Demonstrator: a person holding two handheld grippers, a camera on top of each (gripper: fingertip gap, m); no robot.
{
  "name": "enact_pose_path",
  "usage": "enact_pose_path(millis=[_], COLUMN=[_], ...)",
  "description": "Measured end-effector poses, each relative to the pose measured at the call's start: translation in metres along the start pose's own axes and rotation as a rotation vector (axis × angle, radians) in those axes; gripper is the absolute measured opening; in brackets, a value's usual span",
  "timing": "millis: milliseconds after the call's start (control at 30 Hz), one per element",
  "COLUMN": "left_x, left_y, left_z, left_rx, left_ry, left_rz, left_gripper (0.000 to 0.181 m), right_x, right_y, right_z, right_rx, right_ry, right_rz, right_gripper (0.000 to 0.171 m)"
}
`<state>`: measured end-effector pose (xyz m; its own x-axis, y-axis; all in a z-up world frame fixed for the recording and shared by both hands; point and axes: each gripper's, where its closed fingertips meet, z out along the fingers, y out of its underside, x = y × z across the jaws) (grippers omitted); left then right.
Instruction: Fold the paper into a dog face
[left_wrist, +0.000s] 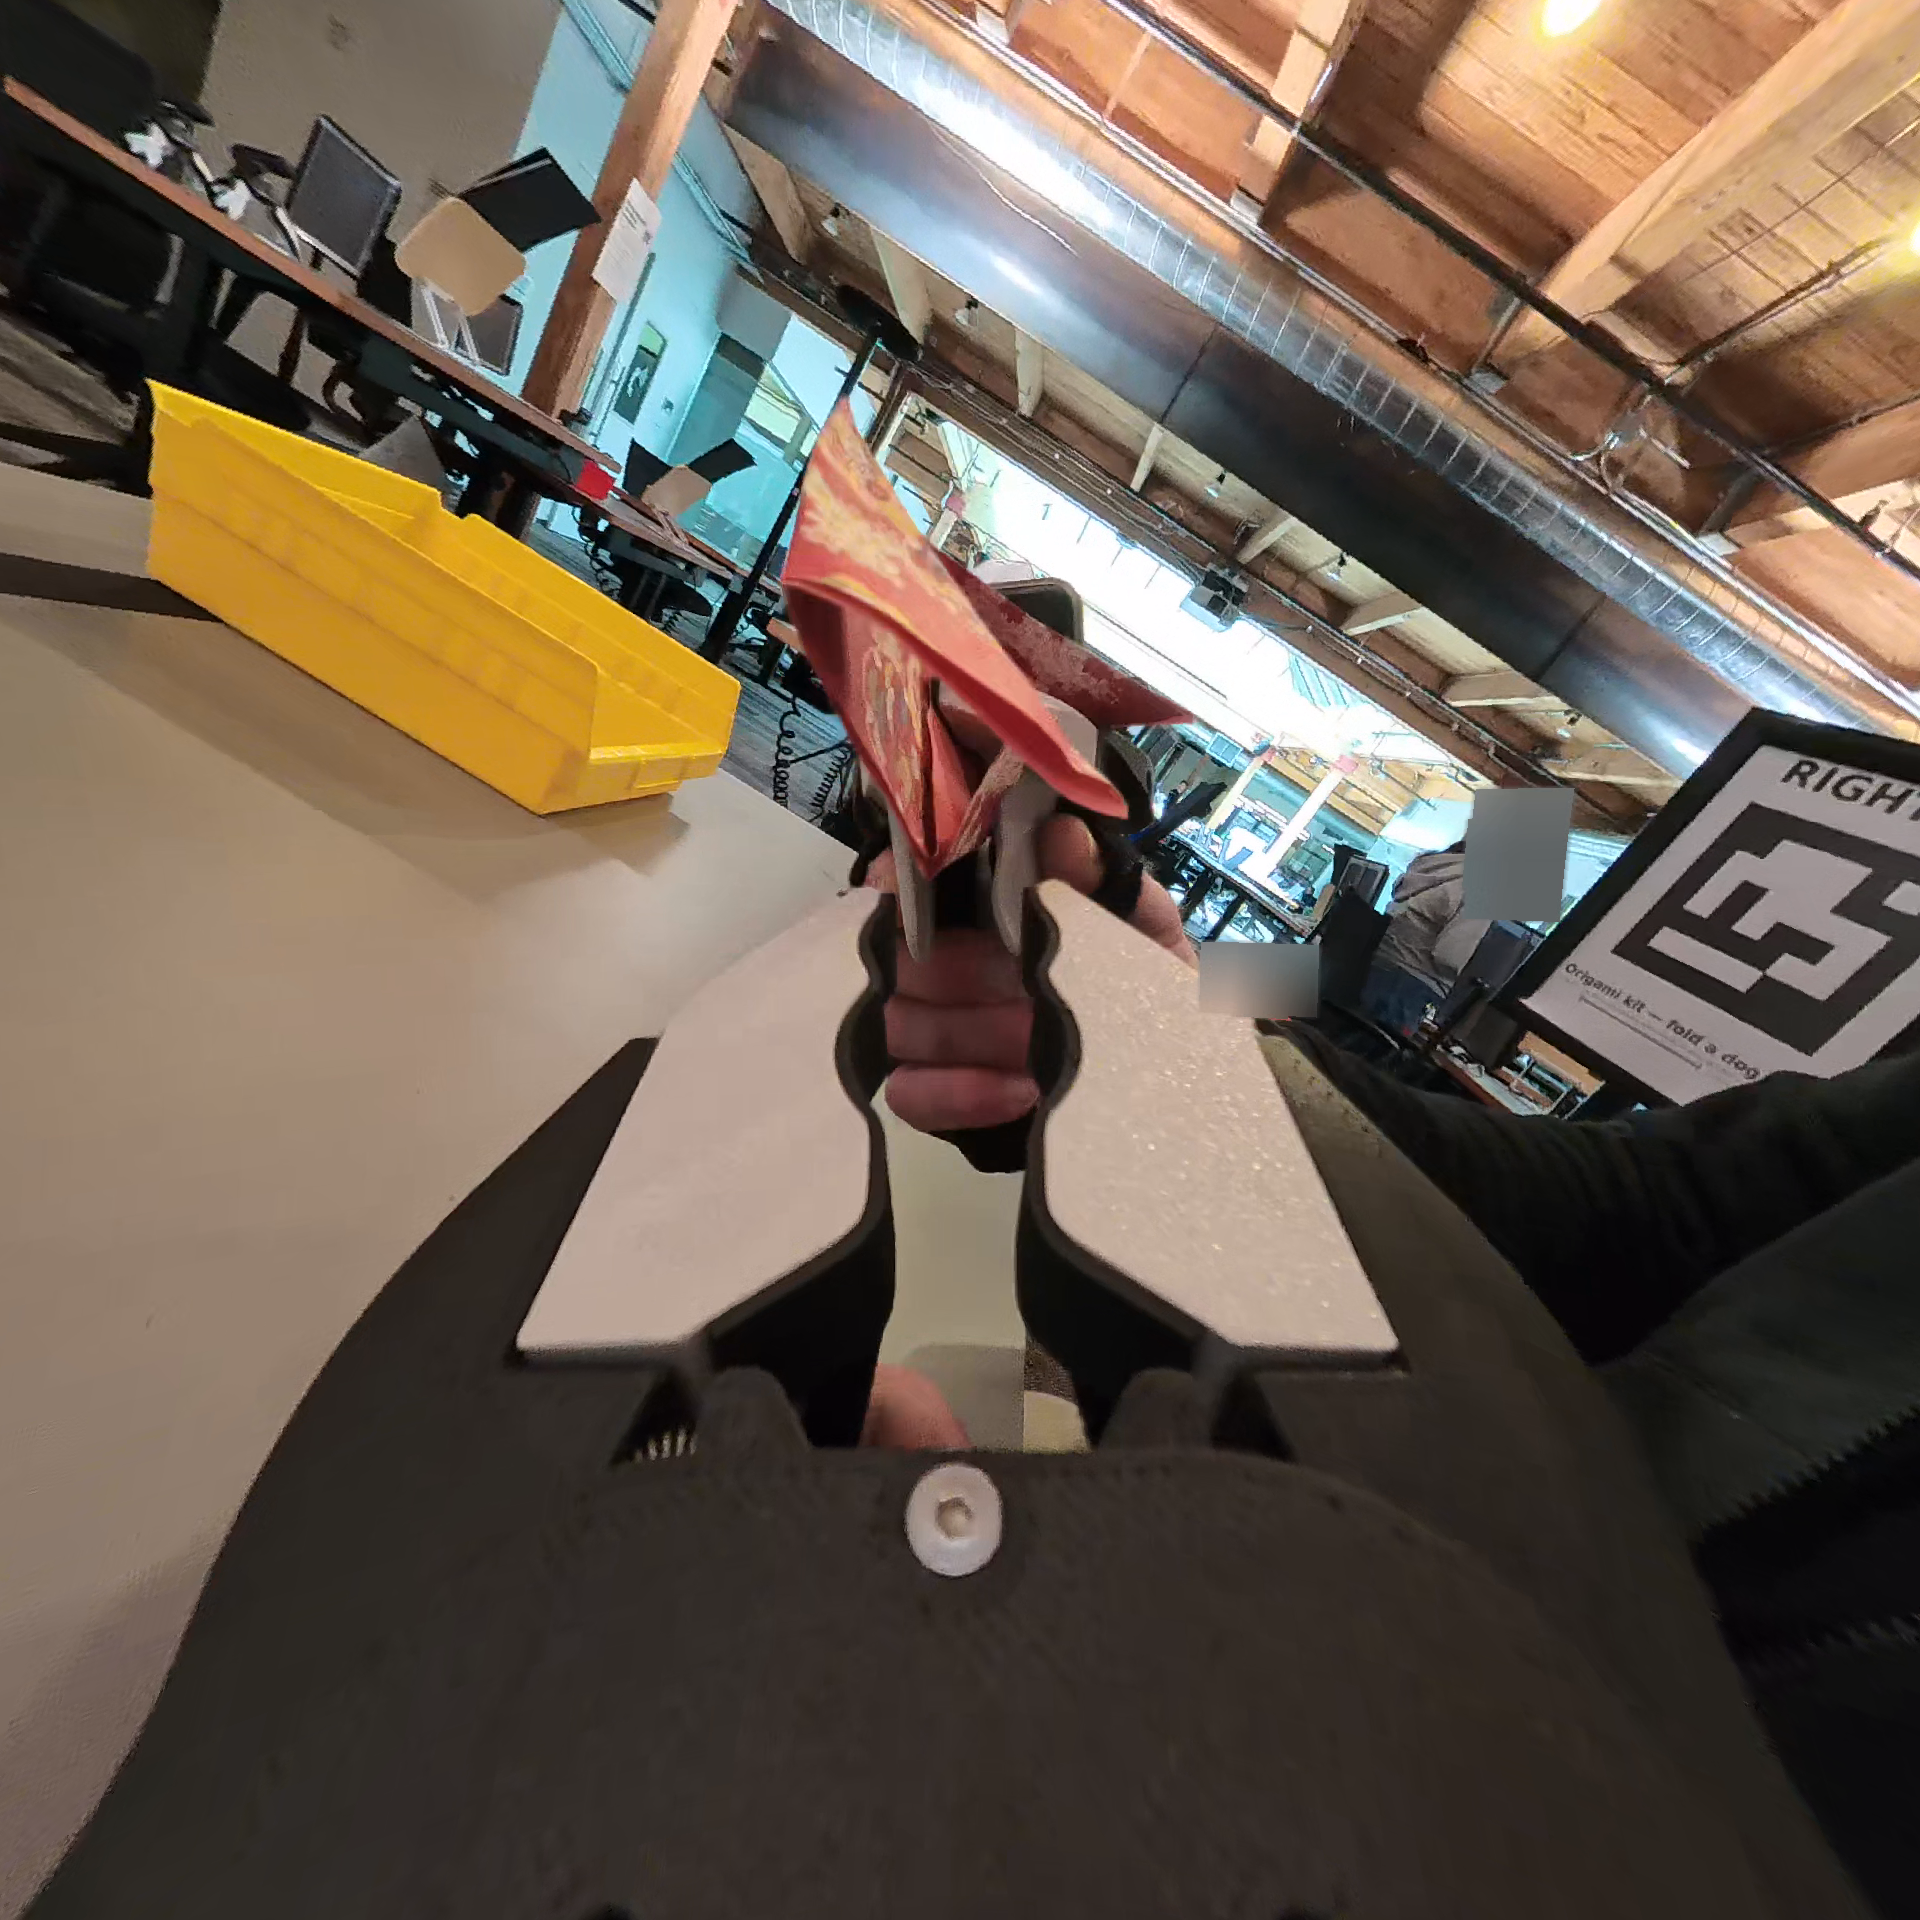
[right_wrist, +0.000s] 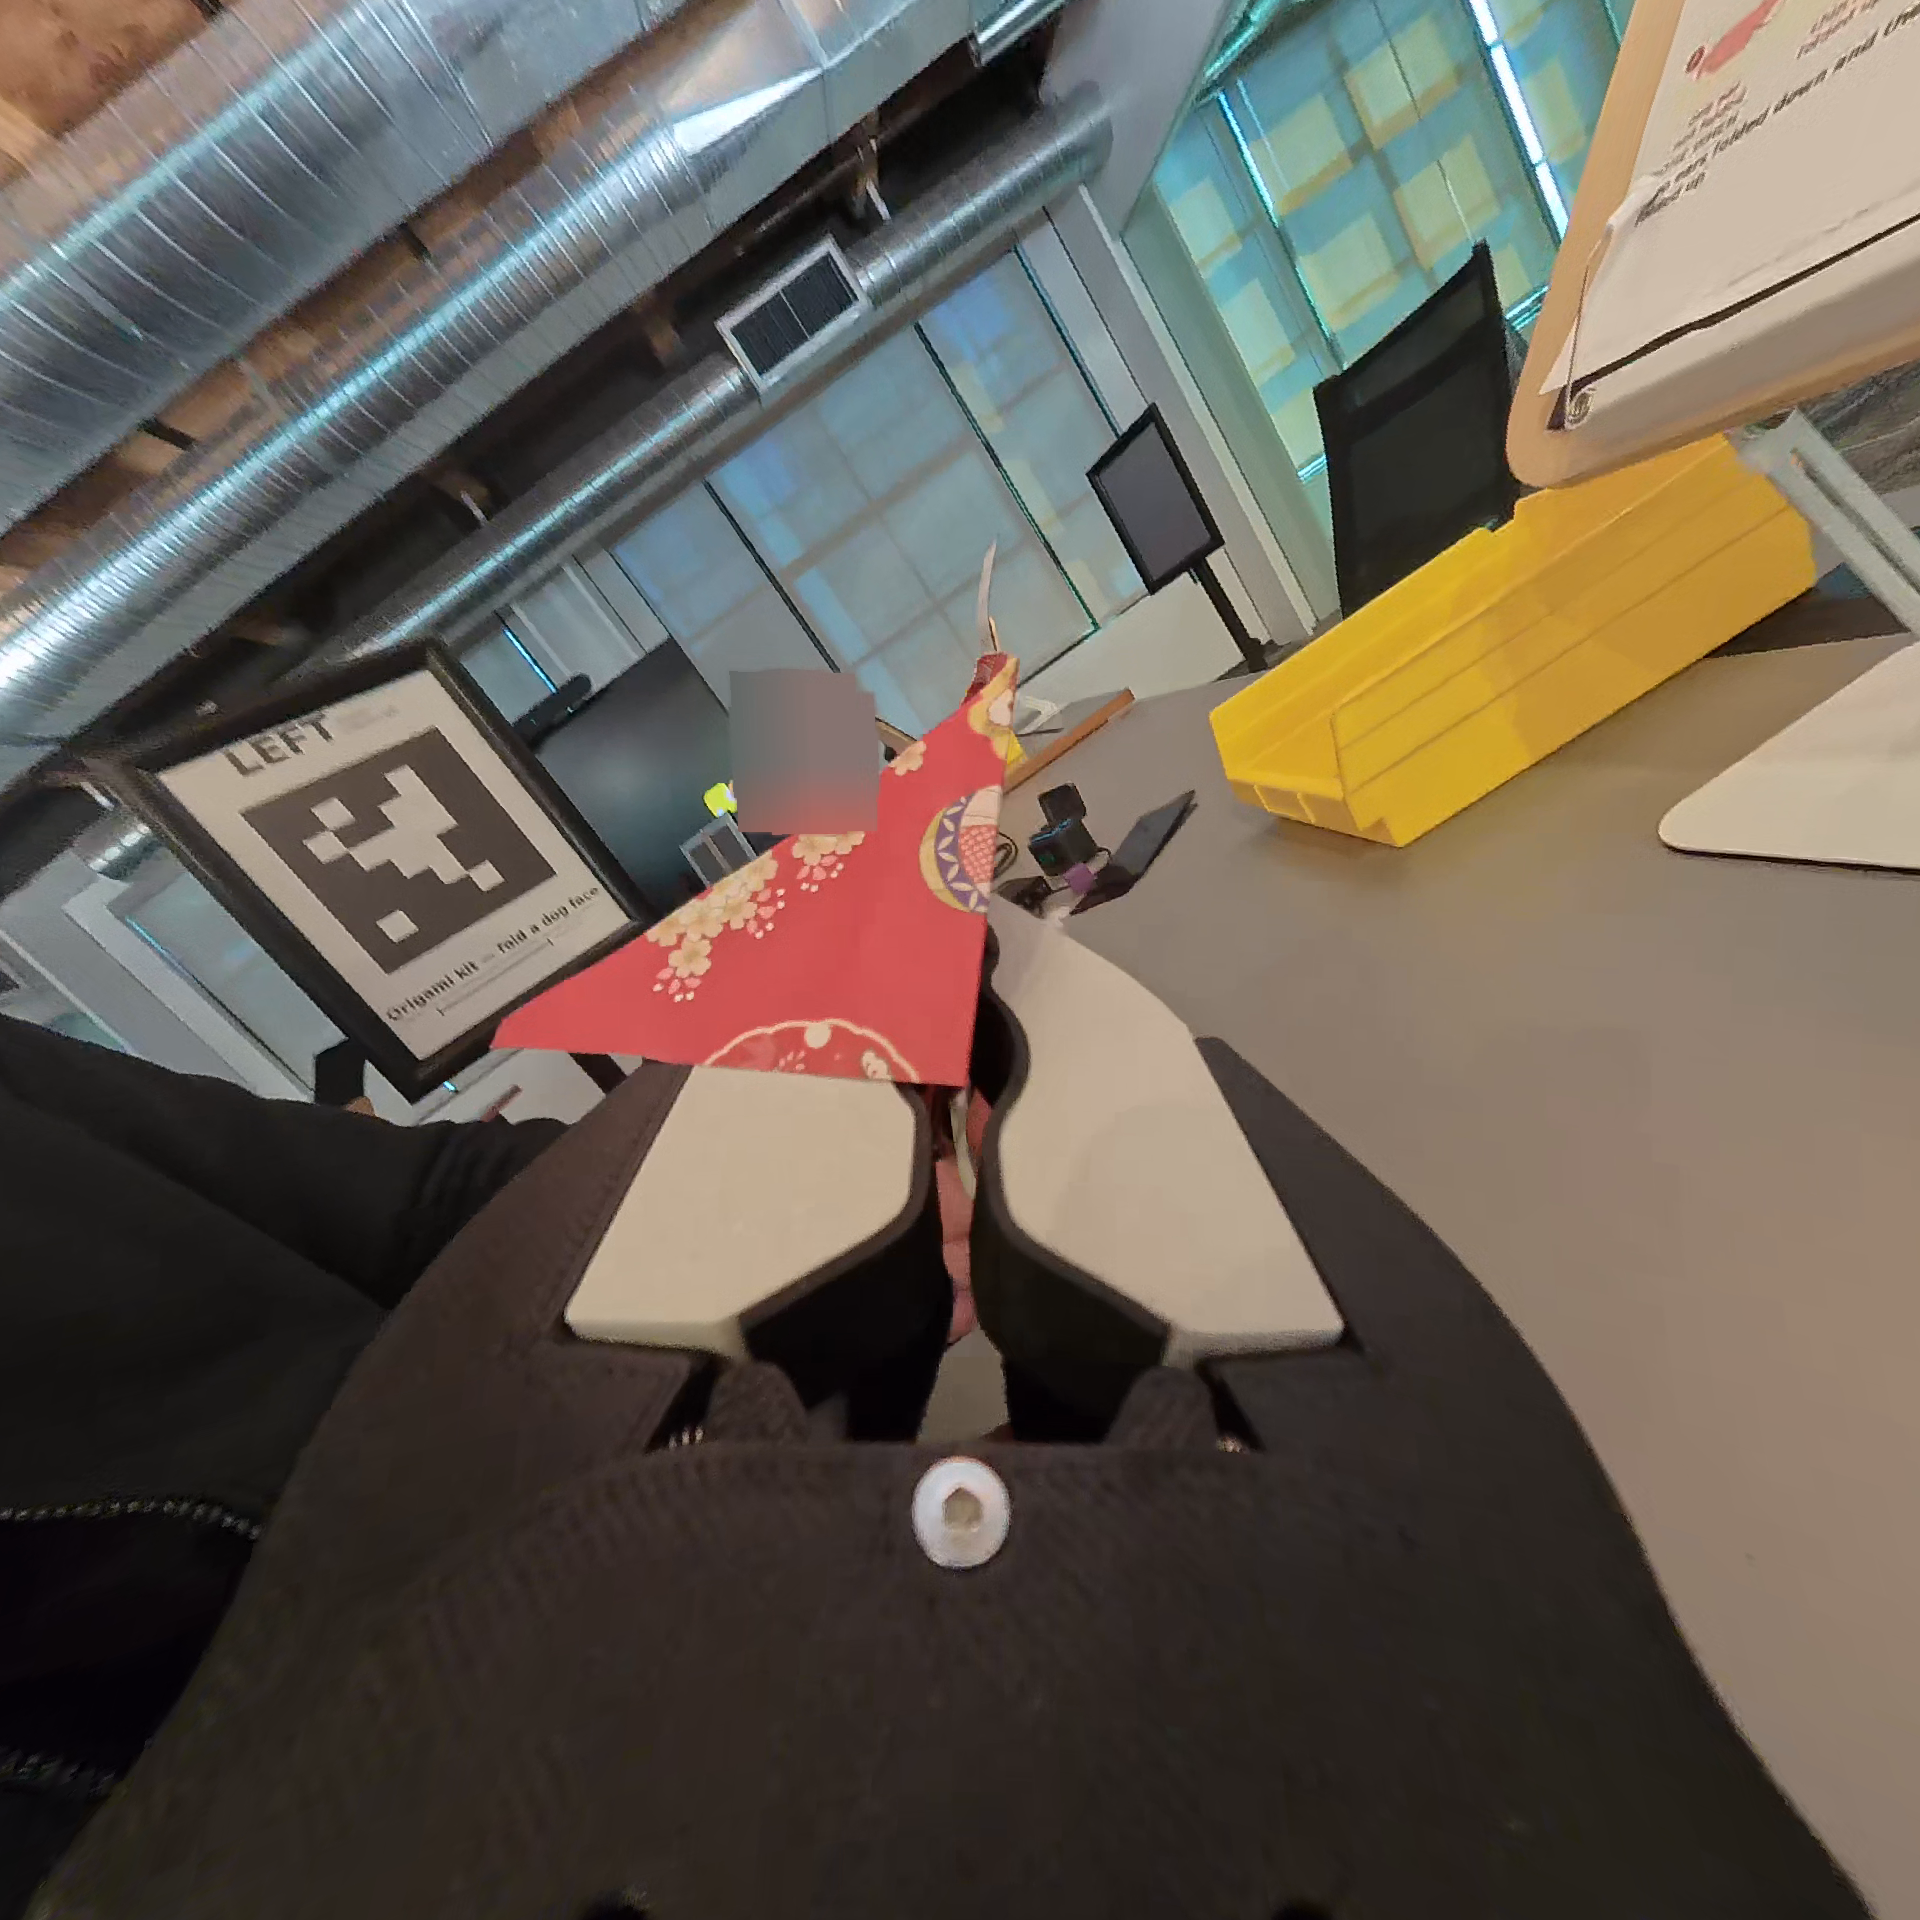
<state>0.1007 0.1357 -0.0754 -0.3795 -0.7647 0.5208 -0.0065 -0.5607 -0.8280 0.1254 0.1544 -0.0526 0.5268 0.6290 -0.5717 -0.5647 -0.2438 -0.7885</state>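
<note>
The red paper with a gold flower print is folded into a pointed, layered shape and held up in the air. My right gripper is shut on the paper, which spreads as a triangle over its fingertips. In the left wrist view the right gripper's white fingers point toward the camera with the paper's lower tip pinched between them. My left gripper sits just below that tip, jaws a little apart and empty. A hand shows through the gap.
A yellow bin lies on the beige table; it also shows in the right wrist view. Framed marker signs stand at the table's sides. An instruction board, a small camera and a phone are nearby. Left tips to right tips: about 4 cm.
</note>
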Motion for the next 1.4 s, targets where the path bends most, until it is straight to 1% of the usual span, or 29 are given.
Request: enact_pose_path(millis=[33, 233, 467, 567, 633, 733, 867, 1033, 1133, 1300, 1333, 1367, 1400], left_x=[0.000, 0.001, -0.002, -0.003, -0.010, -0.019, -0.023, -0.021, -0.027, -0.039, -0.041, -0.042, -0.044], left_y=[-0.001, -0.001, 0.001, 0.001, 0.003, 0.005, 0.004, -0.001, -0.005, -0.012, -0.012, -0.012, -0.012], left_z=[0.001, 0.004, 0.004, 0.005, 0.005, 0.003, 0.001, 0.001, -0.001, -0.002, 0.000, 0.001, 0.003], left_rx=[0.002, 0.005, -0.022, -0.032, -0.046, -0.056, -0.064, -0.065, -0.053, -0.043, -0.050, -0.056, -0.057], left_ry=[-0.002, -0.015, -0.051, -0.067, -0.108, -0.148, -0.158, -0.139, -0.140, -0.141, -0.141, -0.136, -0.133], left_rz=[0.008, 0.080, 0.107, 0.088, 0.070, 0.041, 0.014, 0.017, 0.006, -0.009, -0.006, -0.006, -0.006], left_gripper=[0.019, 0.001, 0.000, 0.000, 0.000, 0.000, 0.000, 0.000, 0.000, 0.000, 0.000, 0.000, 0.000], right_x=[0.000, -0.001, 0.002, 0.002, 0.002, 0.001, 0.007, 0.009, 0.016, 0.022, 0.023, 0.026, 0.029], right_y=[0.000, 0.008, 0.010, 0.010, 0.011, 0.015, 0.015, 0.013, 0.012, 0.019, 0.019, 0.018, 0.018], right_z=[-0.001, 0.003, 0.003, 0.003, 0.004, 0.006, 0.008, 0.010, 0.010, 0.014, 0.015, 0.017, 0.018], right_rx=[-0.001, -0.034, -0.051, -0.056, -0.062, -0.099, -0.110, -0.102, -0.099, -0.154, -0.158, -0.161, -0.163], right_ry=[-0.008, -0.032, -0.001, 0.012, 0.019, 0.042, 0.083, 0.046, 0.041, 0.008, 0.006, 0.011, 0.024], right_rz=[0.010, 0.057, 0.038, 0.015, 0.002, -0.060, -0.118, -0.101, -0.068, -0.057, -0.062, -0.072, -0.085], right_gripper=[0.000, 0.000, 0.000, 0.000, 0.000, 0.000, 0.000, 0.006, 0.021, 0.032, 0.026, 0.013, 0.005])
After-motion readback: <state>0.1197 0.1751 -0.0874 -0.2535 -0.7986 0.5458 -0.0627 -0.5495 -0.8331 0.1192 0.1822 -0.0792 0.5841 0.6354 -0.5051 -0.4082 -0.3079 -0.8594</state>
